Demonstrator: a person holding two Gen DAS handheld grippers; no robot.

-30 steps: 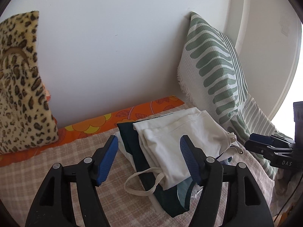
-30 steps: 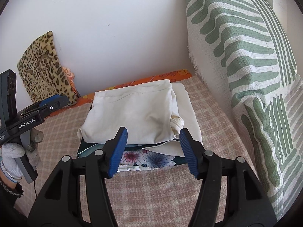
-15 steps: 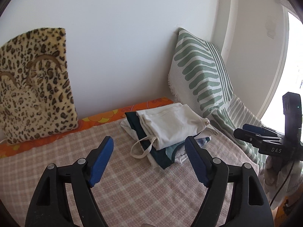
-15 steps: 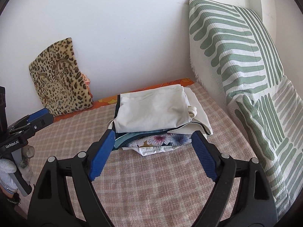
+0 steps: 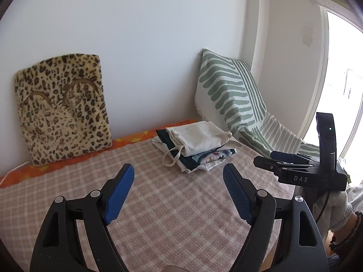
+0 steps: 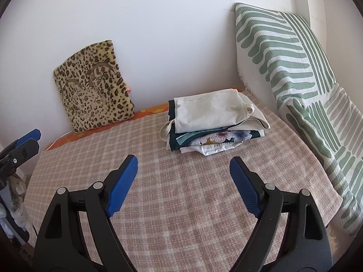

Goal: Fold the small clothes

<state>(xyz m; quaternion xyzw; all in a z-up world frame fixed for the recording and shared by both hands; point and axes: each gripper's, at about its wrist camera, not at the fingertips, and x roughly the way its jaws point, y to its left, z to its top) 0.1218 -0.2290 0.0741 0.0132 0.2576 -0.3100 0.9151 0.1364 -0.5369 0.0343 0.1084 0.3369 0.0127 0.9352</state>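
One stack of folded clothes [image 6: 215,122] sits right of centre in the upper half of the right wrist view, on a bed covered by a pink-and-white checked blanket [image 6: 181,204]. Top of the stack is a cream cloth piece [image 6: 208,112] with a loop of strap hanging off its left side; under it lie a dark green layer, a floral-print garment [image 6: 226,136] and a white piece at the bottom, so roughly four or five items, though the edges overlap too much for a sure count. In the left wrist view the same stack [image 5: 197,145] lies a little right of centre, just left of the green cushion.

Two cushions lean on the white wall: one leopard-print cushion [image 6: 93,86] at upper left and one green-and-white leaf-pattern cushion [image 6: 283,56] at upper right. A strip of orange floral sheet [image 5: 136,136] shows along the wall behind the blanket.

Two grippers, each with two blue pads. The left gripper [image 5: 179,192] is spread wide with nothing between its pads, only blanket beneath; its jaws have just been opening. The right gripper [image 6: 183,185] is likewise spread and empty, having opened within the last second. Both hang well short of the stack, not touching it. At the right edge of the left view a white-gloved hand [image 5: 338,206] holds the right gripper
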